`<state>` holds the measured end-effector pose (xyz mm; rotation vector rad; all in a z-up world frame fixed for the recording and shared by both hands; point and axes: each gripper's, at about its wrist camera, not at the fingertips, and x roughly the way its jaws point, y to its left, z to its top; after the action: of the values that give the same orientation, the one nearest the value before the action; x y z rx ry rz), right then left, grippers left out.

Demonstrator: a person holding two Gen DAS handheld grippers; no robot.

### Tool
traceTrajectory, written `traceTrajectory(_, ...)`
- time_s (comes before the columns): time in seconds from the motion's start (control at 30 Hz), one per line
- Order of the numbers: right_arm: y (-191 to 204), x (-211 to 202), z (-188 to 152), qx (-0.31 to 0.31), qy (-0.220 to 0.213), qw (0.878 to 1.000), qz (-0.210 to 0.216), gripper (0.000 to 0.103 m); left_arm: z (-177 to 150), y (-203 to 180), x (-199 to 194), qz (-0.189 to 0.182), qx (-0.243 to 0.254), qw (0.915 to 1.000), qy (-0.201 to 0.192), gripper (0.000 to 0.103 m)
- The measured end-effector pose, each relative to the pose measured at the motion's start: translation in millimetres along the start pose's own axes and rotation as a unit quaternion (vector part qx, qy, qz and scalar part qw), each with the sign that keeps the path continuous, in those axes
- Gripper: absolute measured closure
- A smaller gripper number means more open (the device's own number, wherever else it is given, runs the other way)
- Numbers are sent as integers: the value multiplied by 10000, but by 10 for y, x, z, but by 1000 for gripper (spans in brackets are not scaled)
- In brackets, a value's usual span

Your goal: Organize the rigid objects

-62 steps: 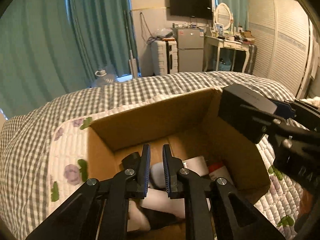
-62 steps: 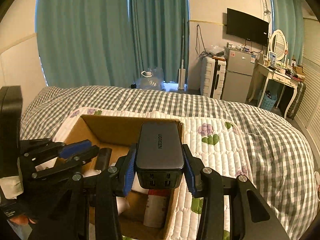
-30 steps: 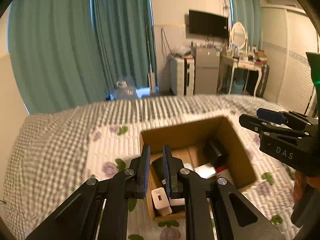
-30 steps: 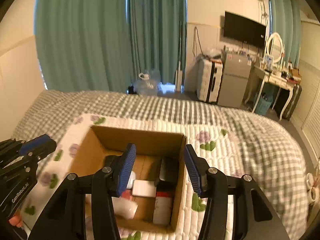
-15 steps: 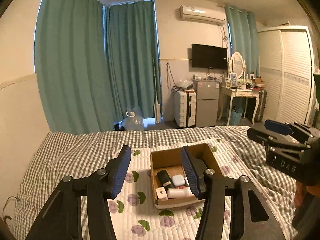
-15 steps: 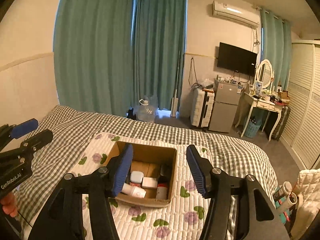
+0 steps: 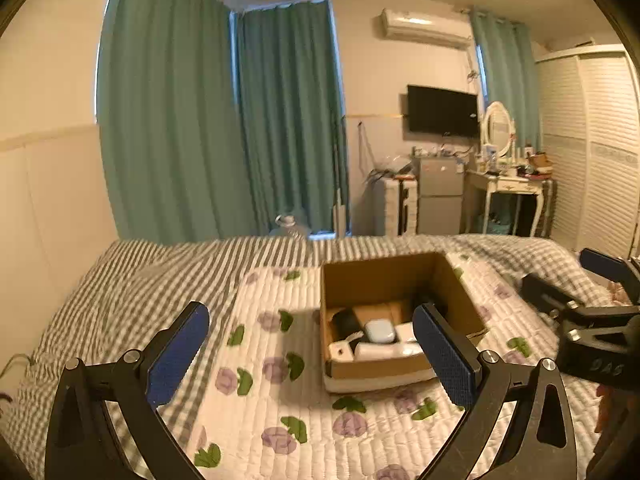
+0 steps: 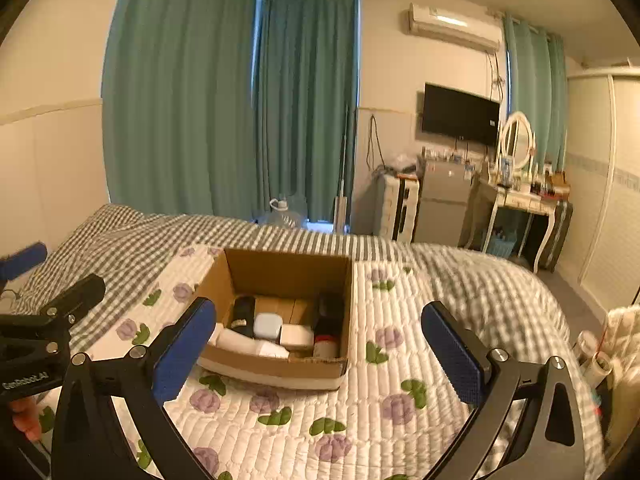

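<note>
I had a dark charger block in my right gripper [image 8: 318,348] before. Now it is gone from my fingers, and my jaws are opening wide with nothing between them. My left gripper [image 7: 310,342] was pinched almost shut, and its jaws are opening wide too, also with nothing between them. Both my hands have pulled back from the cardboard box [image 8: 280,368]. It filled my view before, and now it looks small on the flower quilt [image 8: 360,412].
</note>
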<state>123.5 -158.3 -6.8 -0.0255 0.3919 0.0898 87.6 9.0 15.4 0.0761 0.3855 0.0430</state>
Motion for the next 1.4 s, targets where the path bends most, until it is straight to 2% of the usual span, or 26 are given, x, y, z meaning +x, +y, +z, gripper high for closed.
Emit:
traceTrajectory(0.27, -107, 231, -264, 127, 46, 9999, 41, 0, -326, 16, 224, 82, -32, 9997, 227, 0)
traceTrajectory(0.73, -151, 312, -317, 181, 143, 9997, -29, 0, -309, 39, 218, -84, -189, 9994, 291, 0)
traceTrajectory(1.4, -122, 334, -319, 165, 205, 9996, -50, 0, -302, 32, 220, -104, -251, 9989, 389, 0)
